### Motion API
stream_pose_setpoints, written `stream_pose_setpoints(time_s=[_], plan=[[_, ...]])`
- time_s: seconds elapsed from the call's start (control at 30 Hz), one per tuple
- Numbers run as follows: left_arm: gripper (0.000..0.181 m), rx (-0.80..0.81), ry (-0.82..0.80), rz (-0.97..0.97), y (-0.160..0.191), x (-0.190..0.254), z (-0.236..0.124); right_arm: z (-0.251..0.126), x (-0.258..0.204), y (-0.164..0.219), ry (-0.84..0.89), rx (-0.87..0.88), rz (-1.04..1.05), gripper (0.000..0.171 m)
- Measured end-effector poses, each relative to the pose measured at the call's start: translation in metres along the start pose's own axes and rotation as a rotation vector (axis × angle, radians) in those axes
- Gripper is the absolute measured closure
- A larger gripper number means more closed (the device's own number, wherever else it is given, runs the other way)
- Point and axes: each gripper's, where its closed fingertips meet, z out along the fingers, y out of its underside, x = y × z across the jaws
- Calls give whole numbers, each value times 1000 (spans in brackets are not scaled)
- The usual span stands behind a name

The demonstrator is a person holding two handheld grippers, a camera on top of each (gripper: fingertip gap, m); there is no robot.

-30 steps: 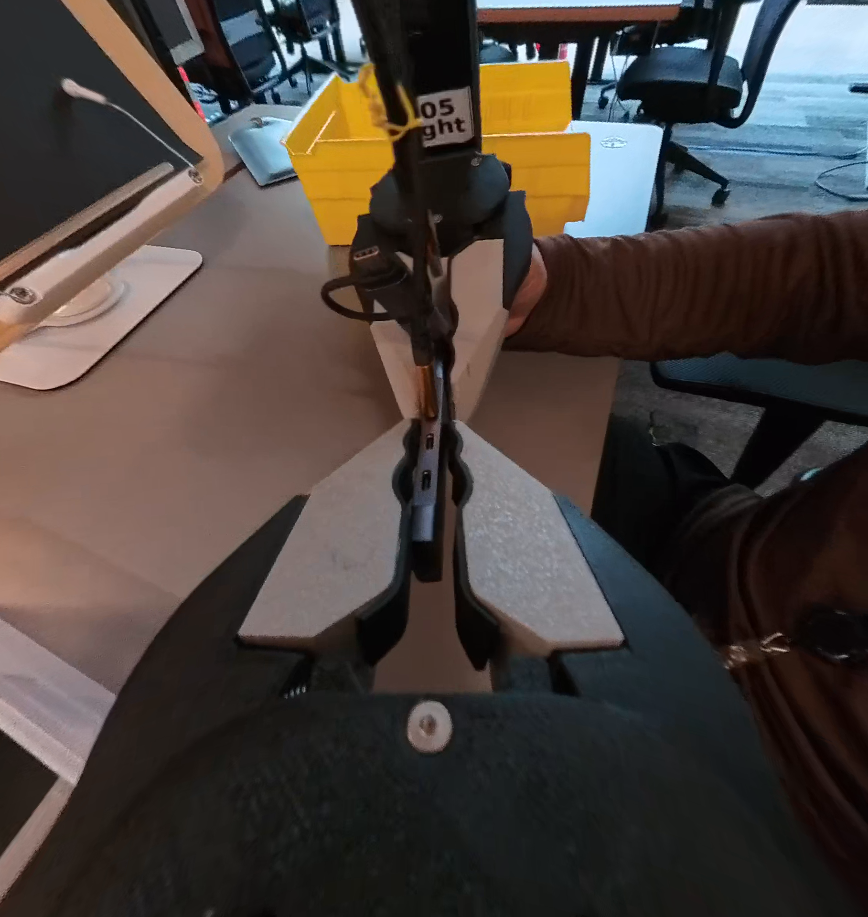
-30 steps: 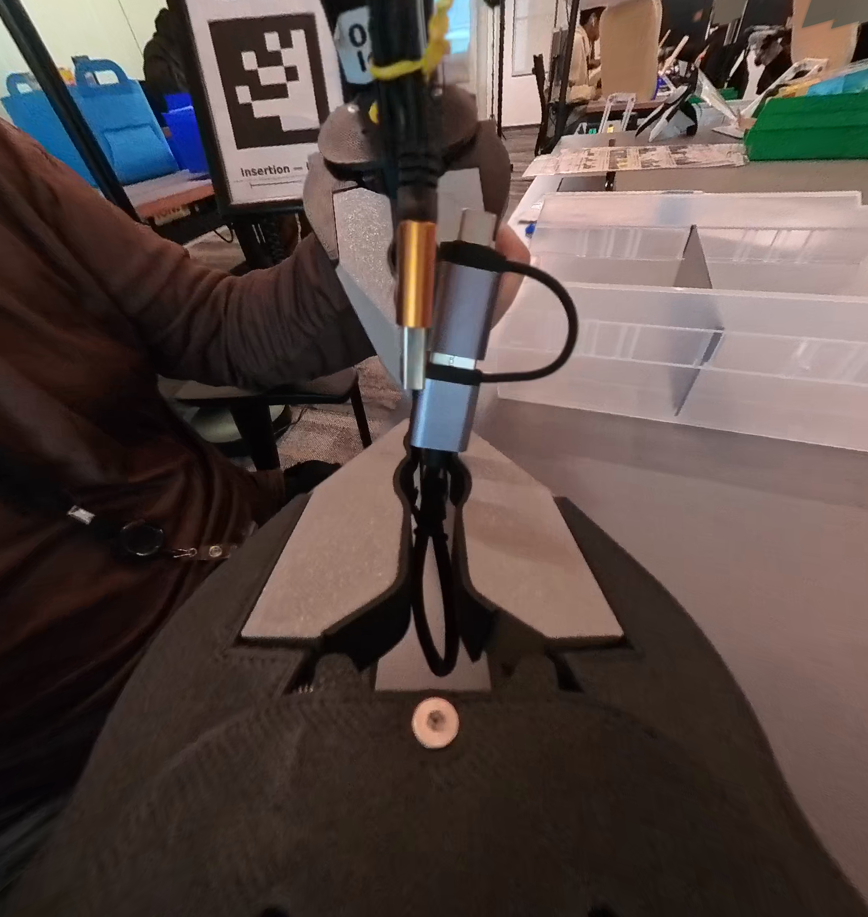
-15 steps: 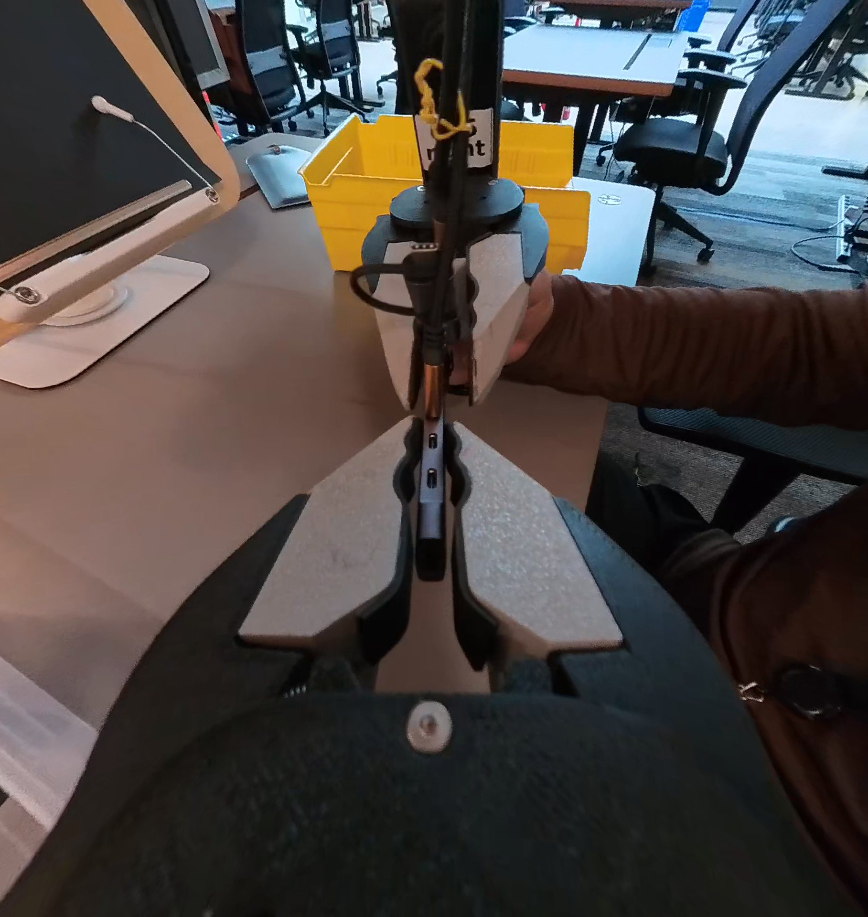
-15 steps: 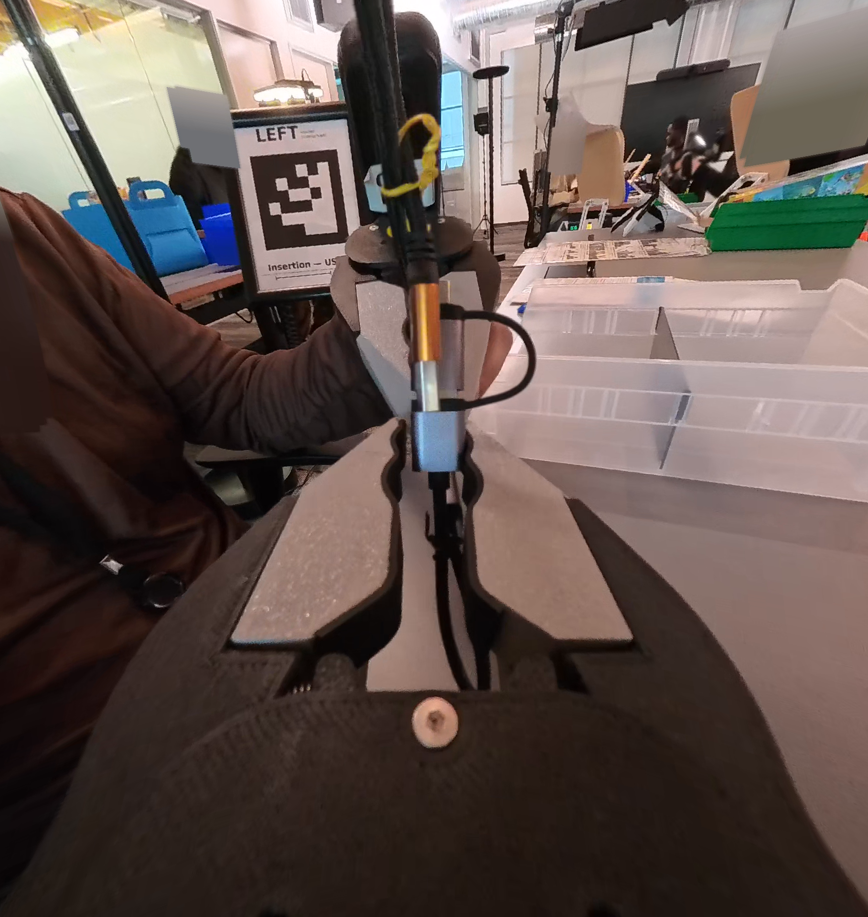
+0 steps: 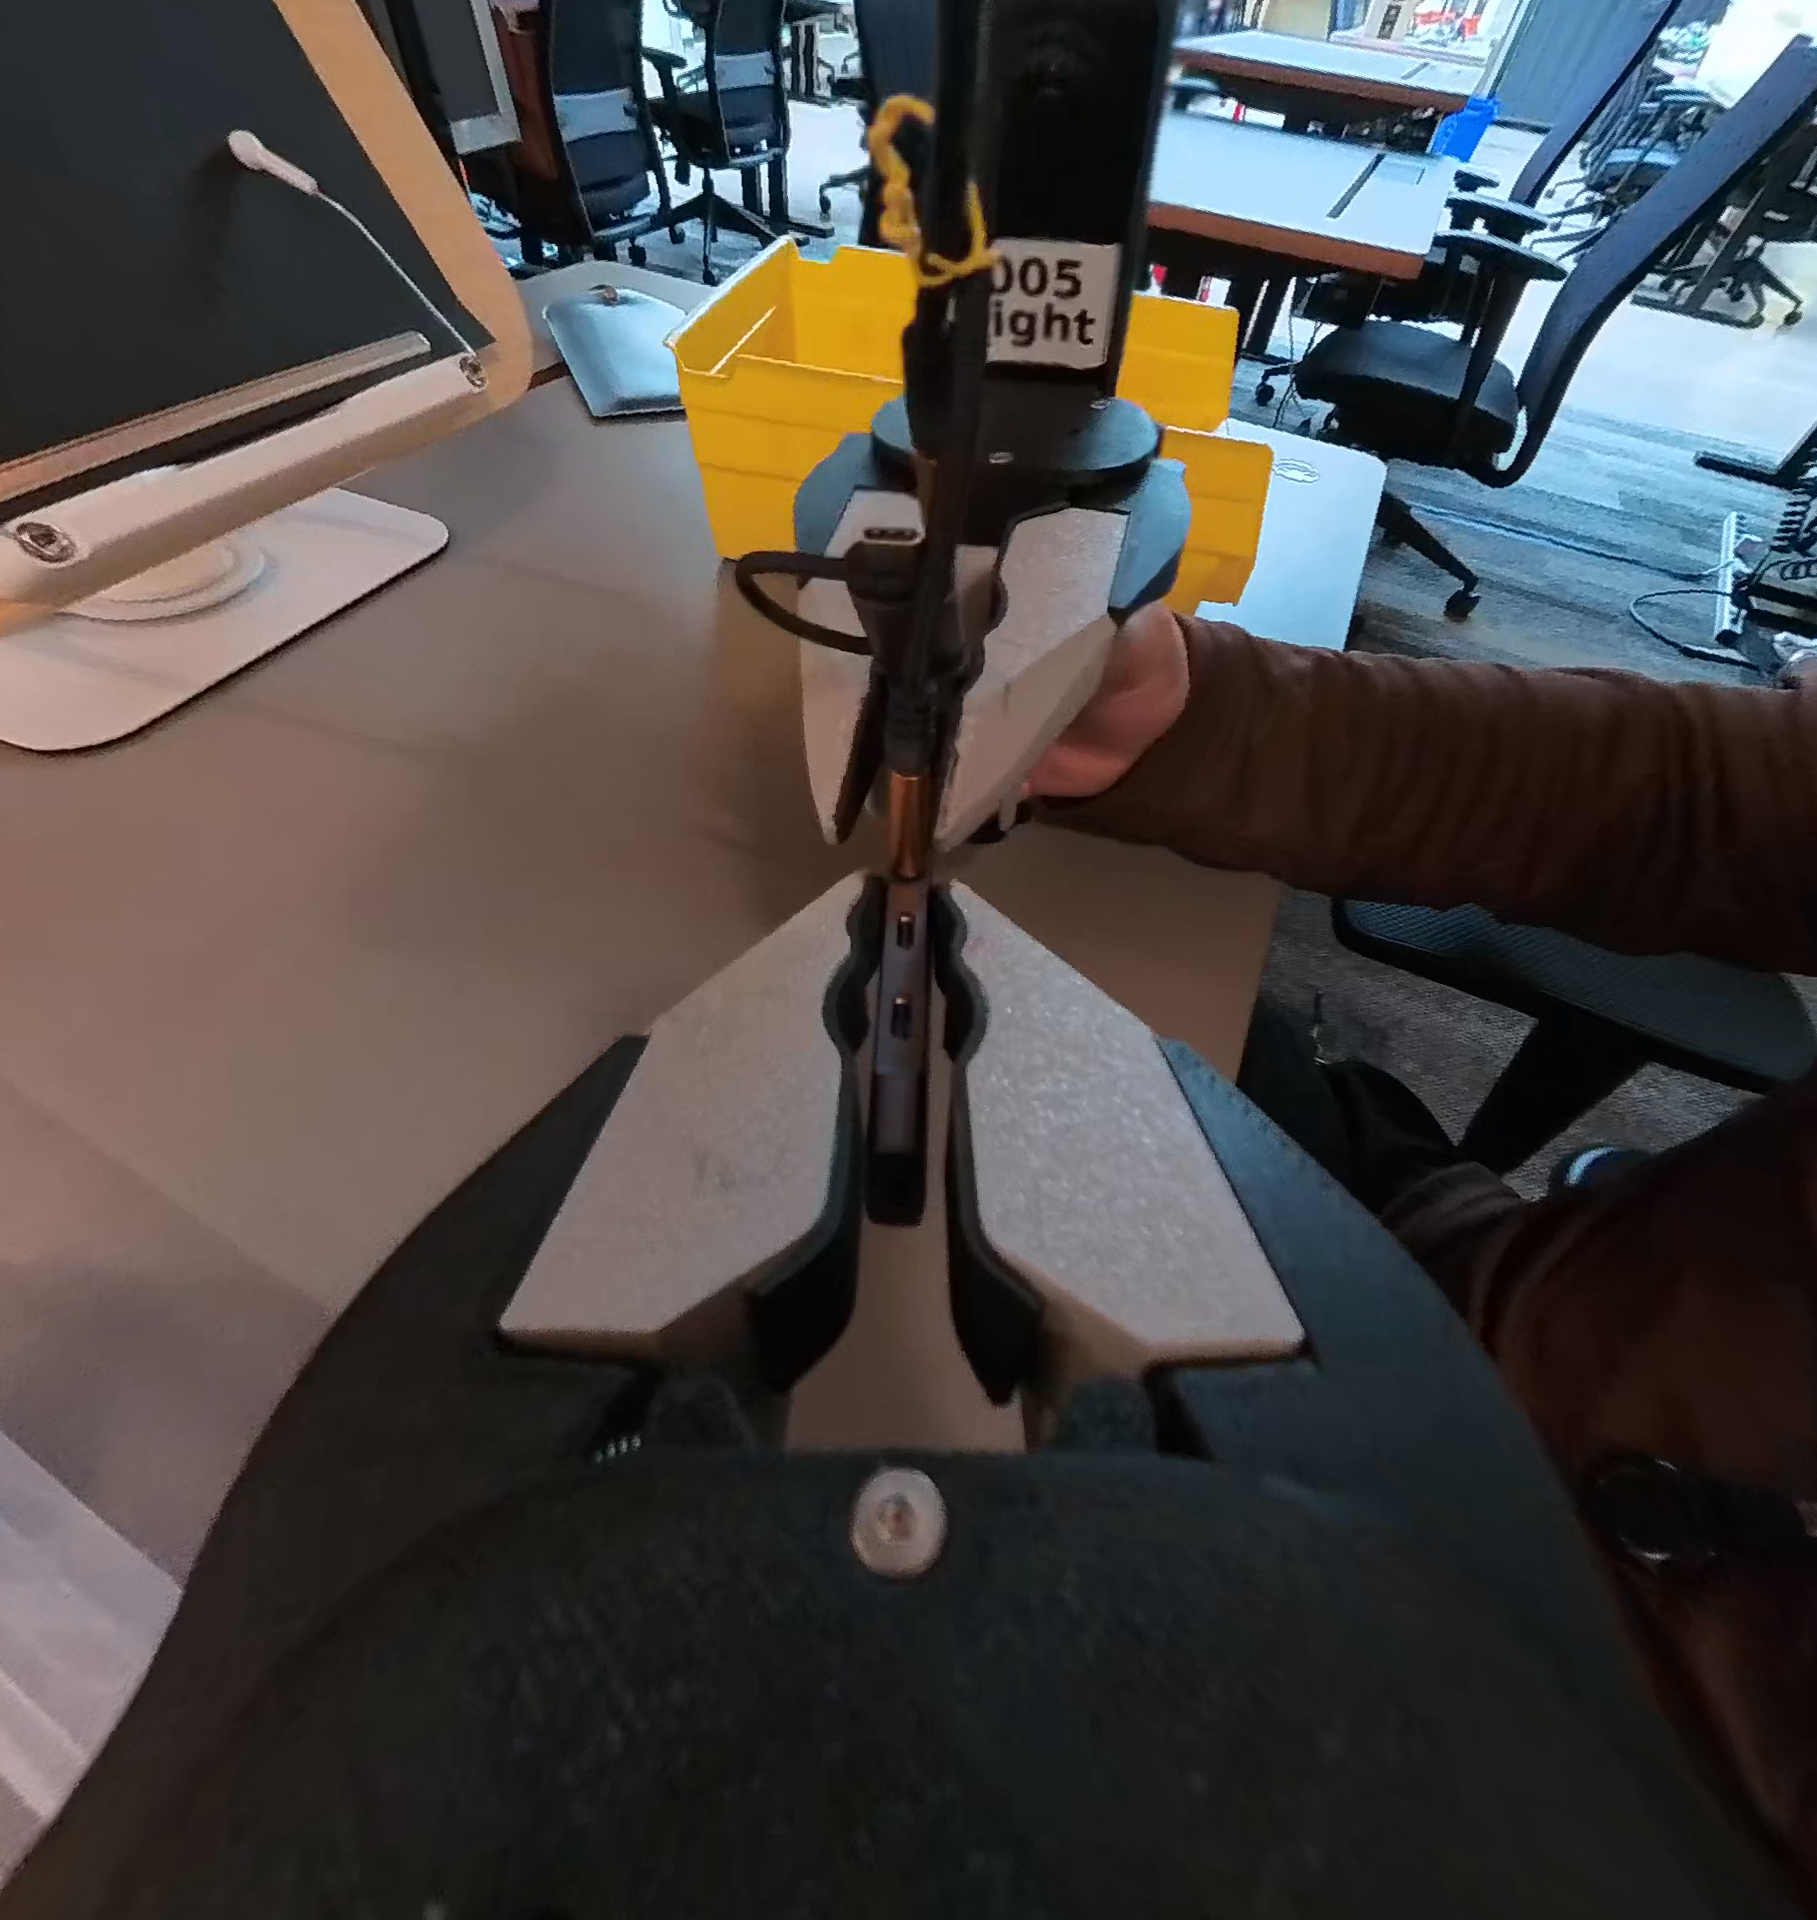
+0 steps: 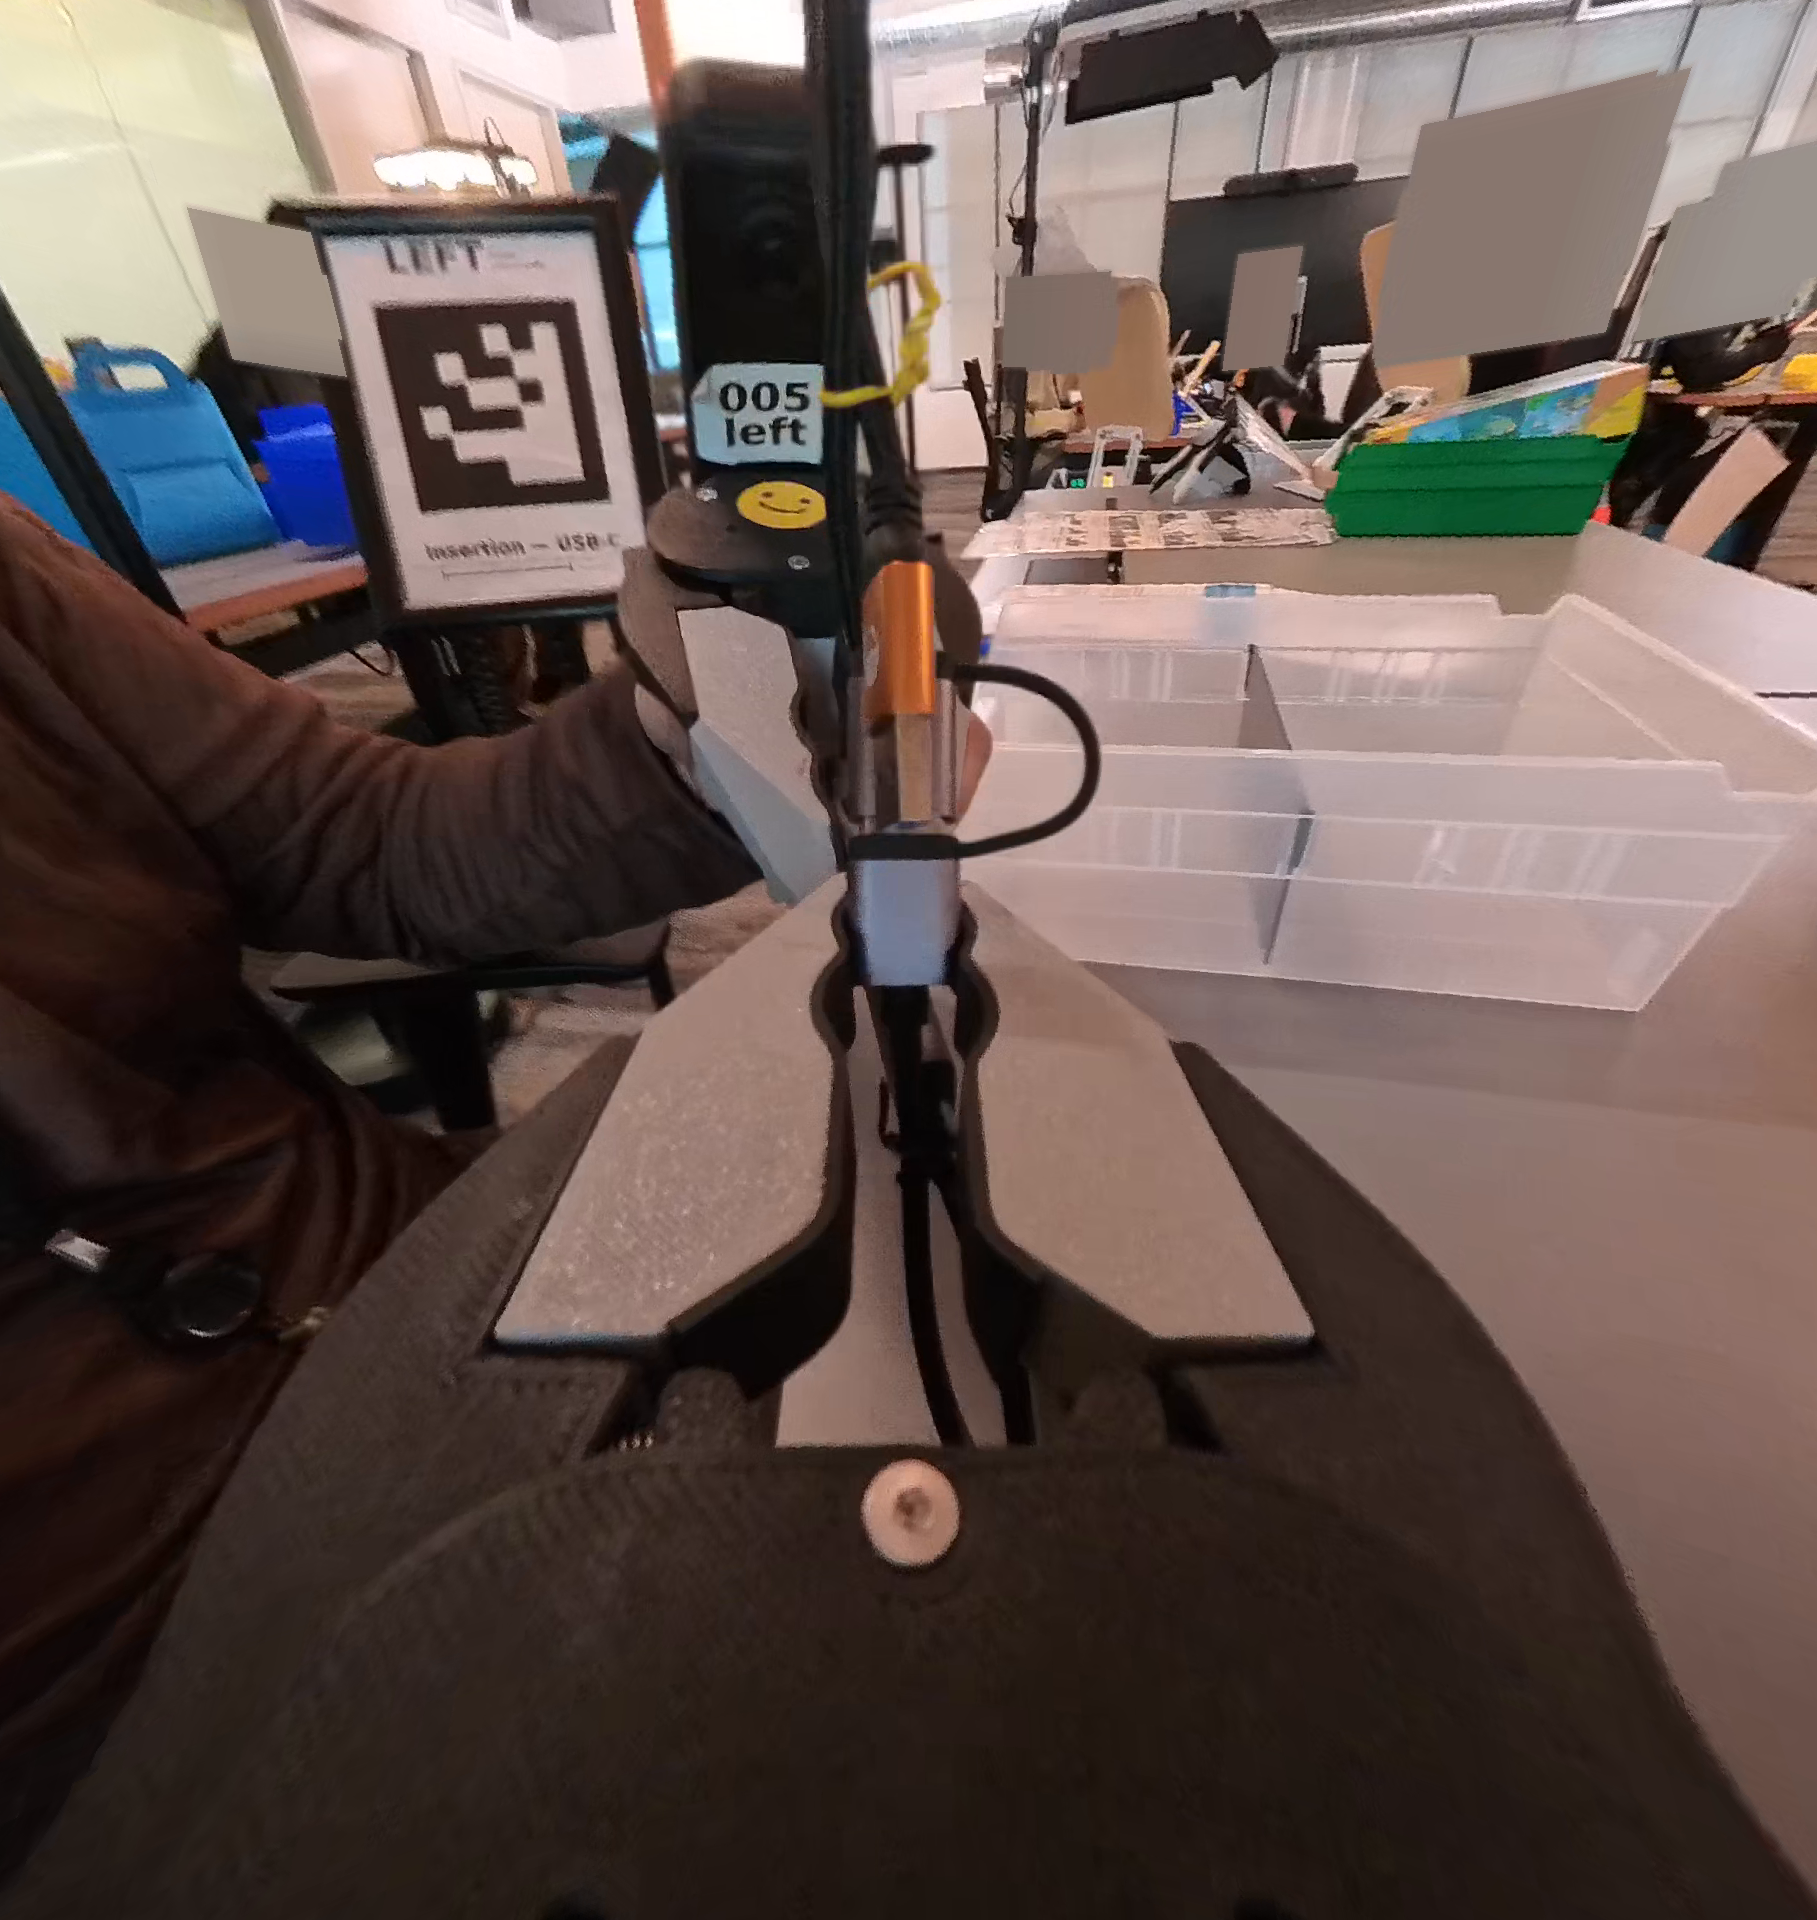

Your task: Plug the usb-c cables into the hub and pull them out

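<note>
My left gripper (image 5: 902,894) is shut on the grey hub (image 5: 899,1039), held on edge with ports showing along its top. The usb-c cable's gold-collared plug (image 5: 909,821) meets the hub's far end; the joint is hidden. Its black cord rises out of frame with a yellow tie (image 5: 925,229). My right gripper (image 6: 904,883) faces the left one, shut on a black cord (image 6: 919,1143) running between its fingers. The hub's grey end (image 6: 904,925) sits at its fingertips, below the gold plug (image 6: 899,665). A short black loop (image 6: 1070,758) hangs beside the plug.
A monitor on a white stand (image 5: 187,540) is at the left and yellow bins (image 5: 779,416) are behind the grippers. A clear divided tray (image 6: 1403,831) and a marker sign (image 6: 488,405) stand beyond. Brown-sleeved arms (image 5: 1506,779) hold both grippers. The desk edge (image 5: 1257,956) is at the right.
In the right wrist view the hub end and gold plug have grown smaller: my right gripper has backed off along the black cord. In the left view hub and plug keep their place.
</note>
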Motion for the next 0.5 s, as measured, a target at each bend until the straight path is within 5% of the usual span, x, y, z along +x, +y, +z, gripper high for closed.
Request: stream_pose_setpoints(time_s=[0.3, 0.5], plan=[[173, -70, -37, 1, 13, -8, 4, 2, 8, 10, 223, -167, -354, 154], [174, -71, -18, 2, 12, -2, 4, -1, 3, 9, 156, -141, -265, 156]])
